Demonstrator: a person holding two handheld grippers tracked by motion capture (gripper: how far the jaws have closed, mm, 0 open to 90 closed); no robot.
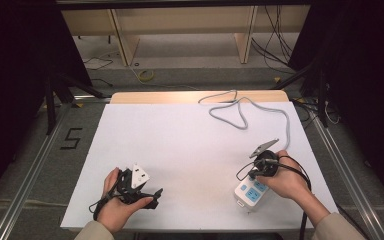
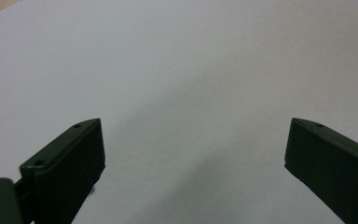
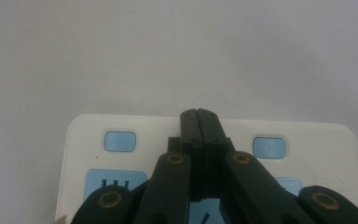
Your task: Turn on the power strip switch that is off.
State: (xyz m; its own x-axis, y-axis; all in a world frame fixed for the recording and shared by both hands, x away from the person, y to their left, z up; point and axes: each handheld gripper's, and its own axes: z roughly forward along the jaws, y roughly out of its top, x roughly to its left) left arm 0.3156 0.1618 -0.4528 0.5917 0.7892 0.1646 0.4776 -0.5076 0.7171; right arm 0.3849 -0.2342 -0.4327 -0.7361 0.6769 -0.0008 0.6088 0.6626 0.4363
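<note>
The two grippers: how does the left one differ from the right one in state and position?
The left gripper has its jaws wide apart; the right gripper has them pressed together. The left one is over bare white table; the right one is over the white power strip. Both have black jaws and are held by hand.

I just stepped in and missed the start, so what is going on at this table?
A person sits at a white table with a hand-held gripper in each hand. The right hand-held gripper has its jaws pressed together over a white power strip with blue buttons and sockets; whether they touch its top cannot be told. The strip's grey cable loops away toward the far edge of the table. The left hand-held gripper is wide open above bare table, with nothing between its jaws.
</note>
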